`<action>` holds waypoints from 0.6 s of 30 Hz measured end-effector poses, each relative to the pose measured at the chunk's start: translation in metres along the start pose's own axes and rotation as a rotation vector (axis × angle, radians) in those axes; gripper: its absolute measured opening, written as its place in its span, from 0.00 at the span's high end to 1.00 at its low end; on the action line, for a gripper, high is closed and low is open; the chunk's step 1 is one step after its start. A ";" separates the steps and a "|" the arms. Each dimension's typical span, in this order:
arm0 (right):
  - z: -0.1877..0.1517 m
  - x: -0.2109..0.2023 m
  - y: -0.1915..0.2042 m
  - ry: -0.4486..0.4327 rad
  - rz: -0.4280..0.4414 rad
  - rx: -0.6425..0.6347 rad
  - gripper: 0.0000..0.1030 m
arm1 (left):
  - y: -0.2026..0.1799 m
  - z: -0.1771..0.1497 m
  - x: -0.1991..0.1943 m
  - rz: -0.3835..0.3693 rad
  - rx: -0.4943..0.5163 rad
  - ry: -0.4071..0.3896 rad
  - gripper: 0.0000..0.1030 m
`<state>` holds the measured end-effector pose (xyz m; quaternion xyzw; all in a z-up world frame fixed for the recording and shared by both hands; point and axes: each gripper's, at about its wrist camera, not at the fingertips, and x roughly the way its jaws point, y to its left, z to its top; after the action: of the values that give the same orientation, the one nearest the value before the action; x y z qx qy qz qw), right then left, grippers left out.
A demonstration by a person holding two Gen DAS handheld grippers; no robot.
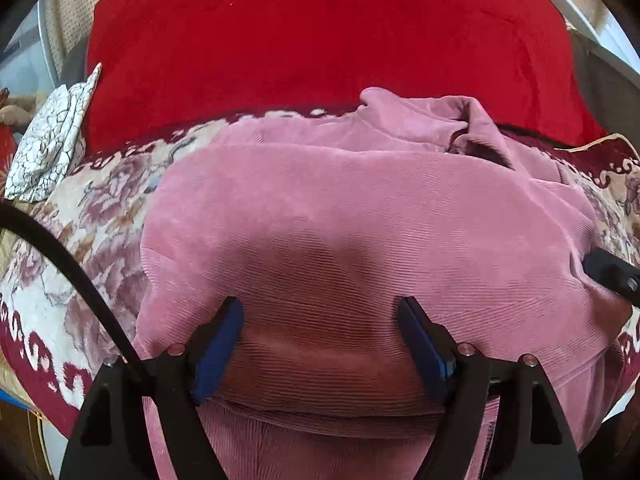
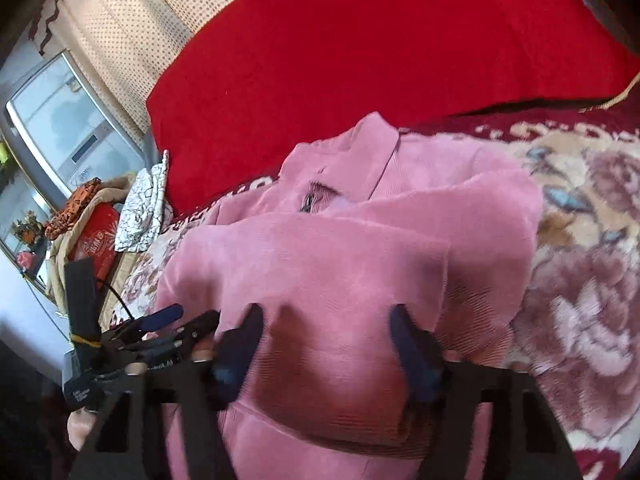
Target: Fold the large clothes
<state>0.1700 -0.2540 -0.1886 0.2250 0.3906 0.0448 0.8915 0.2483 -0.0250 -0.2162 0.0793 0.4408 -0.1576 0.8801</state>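
Faintly, red box (image 2: 95, 236), lettering unreadable

A home living room: floral sofa cover (image 1: 100, 216), red cushion (image 1: 320, 40), dotted curtain (image 2: 132, 40).

Pink garment (image 1: 360, 216) shows fine ribbed corduroy, soft and matt. Under it, the floral blanket (image 1: 100, 216) looks plush, woven pile. Far side, the red cushion (image 1: 320, 40) is velvety, matt cloth. Left gripper (image 1: 320, 316): matt black plastic with blue rubbery pads (image 1: 224, 332). Crackle-print cloth (image 1: 52, 140) far left looks thin, smooth.
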 end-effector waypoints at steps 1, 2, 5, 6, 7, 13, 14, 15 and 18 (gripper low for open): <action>0.001 -0.003 -0.002 -0.007 -0.008 0.007 0.64 | 0.003 0.002 -0.003 -0.029 -0.016 -0.015 0.22; 0.001 -0.007 -0.005 -0.021 -0.011 0.014 0.64 | 0.005 0.003 -0.011 -0.061 -0.036 -0.039 0.22; 0.002 -0.019 -0.003 -0.080 -0.013 -0.009 0.64 | 0.007 0.005 -0.023 -0.094 -0.052 -0.103 0.22; 0.001 -0.019 -0.001 -0.074 -0.011 -0.024 0.64 | 0.006 0.003 -0.020 -0.085 -0.041 -0.088 0.22; 0.000 -0.016 0.000 -0.054 -0.019 -0.034 0.64 | 0.004 0.004 -0.013 -0.077 -0.030 -0.057 0.22; -0.005 0.004 0.000 0.057 -0.067 -0.070 0.58 | -0.005 0.002 0.005 -0.024 0.027 0.011 0.19; -0.005 0.003 -0.003 0.057 -0.052 -0.046 0.58 | -0.004 0.002 0.005 -0.026 0.021 0.011 0.18; -0.004 0.003 -0.006 0.057 -0.041 -0.030 0.58 | -0.002 0.002 0.005 -0.032 0.012 0.012 0.18; -0.003 -0.006 -0.012 0.044 0.002 0.012 0.52 | 0.000 0.003 0.000 -0.043 0.007 0.014 0.18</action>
<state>0.1631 -0.2648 -0.1916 0.2299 0.4103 0.0483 0.8812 0.2506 -0.0254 -0.2143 0.0740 0.4482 -0.1777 0.8730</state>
